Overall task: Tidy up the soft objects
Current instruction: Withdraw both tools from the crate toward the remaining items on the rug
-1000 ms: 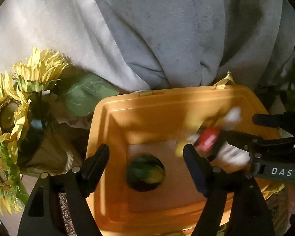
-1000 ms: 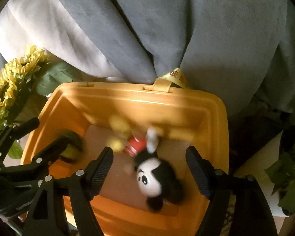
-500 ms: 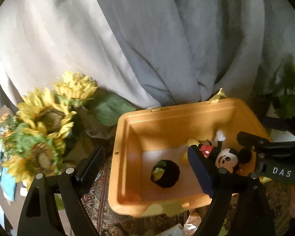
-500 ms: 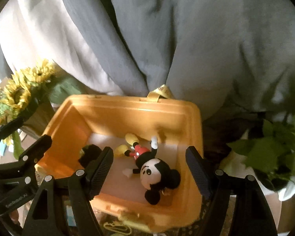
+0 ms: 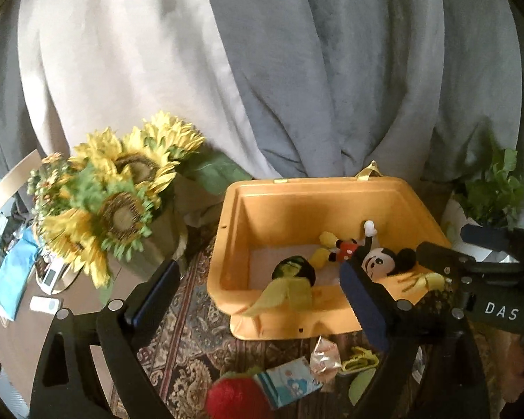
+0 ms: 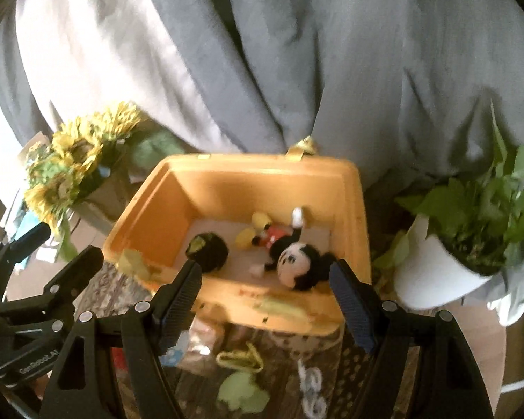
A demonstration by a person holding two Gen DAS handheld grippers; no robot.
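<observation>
Orange bin (image 6: 353, 209) holds the mouse (image 6: 293, 262); our left tongs (image 5: 258, 293) and right tongs (image 6: 265, 300) hang released and empty, so next we likely reach for the red plush (image 5: 237, 399) below the bin.

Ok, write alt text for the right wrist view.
An open, empty right hand-held gripper hovers above an orange bin holding a Mickey Mouse plush and a dark round plush. Sunflowers stand left, a potted plant right.
</observation>
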